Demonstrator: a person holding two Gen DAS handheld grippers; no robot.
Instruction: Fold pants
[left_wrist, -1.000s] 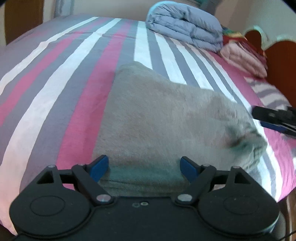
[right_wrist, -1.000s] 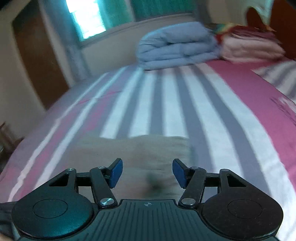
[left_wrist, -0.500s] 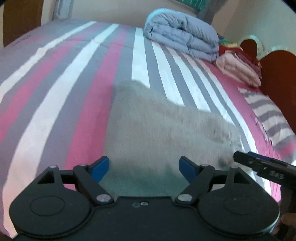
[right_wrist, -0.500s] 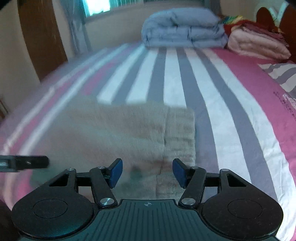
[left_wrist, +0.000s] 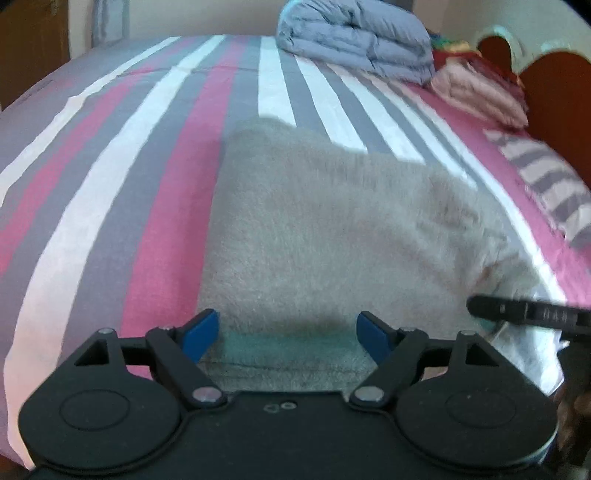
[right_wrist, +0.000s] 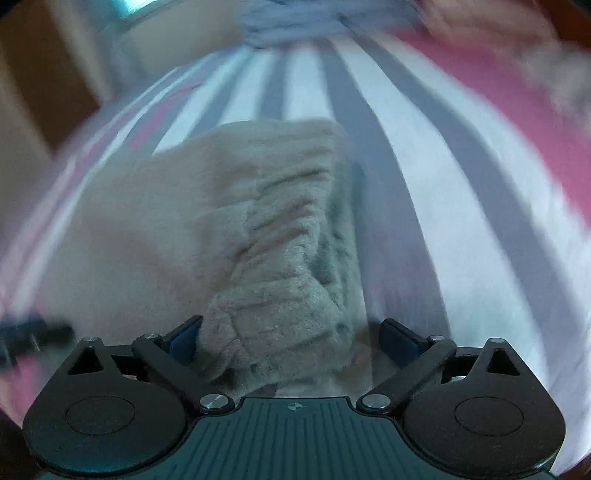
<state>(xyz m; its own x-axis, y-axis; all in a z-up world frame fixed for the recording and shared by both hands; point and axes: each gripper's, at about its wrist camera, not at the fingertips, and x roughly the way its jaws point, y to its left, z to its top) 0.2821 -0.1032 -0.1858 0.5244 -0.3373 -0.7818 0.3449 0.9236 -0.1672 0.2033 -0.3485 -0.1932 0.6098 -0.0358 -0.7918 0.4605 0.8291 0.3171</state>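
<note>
The grey fleecy pants (left_wrist: 332, 229) lie folded on the striped bed (left_wrist: 110, 155). My left gripper (left_wrist: 288, 330) is open, its blue fingertips either side of the pants' near edge. My right gripper (right_wrist: 291, 334) is open too, low over the bunched, ribbed waistband end of the pants (right_wrist: 280, 288), which sits between its fingers. The right gripper also shows in the left wrist view (left_wrist: 524, 312) as a dark bar at the pants' right end. The left gripper shows blurred at the left edge of the right wrist view (right_wrist: 33, 330).
A folded blue-grey duvet (left_wrist: 354, 48) lies at the far end of the bed, with folded pink bedding (left_wrist: 480, 92) beside it. A brown headboard (left_wrist: 554, 92) stands at the right. A striped pillow (left_wrist: 546, 184) lies at the right side.
My right gripper has dropped down and forward onto the waistband end of the pants, with its jaws spread wider. My left gripper has stayed at the near edge, open.
</note>
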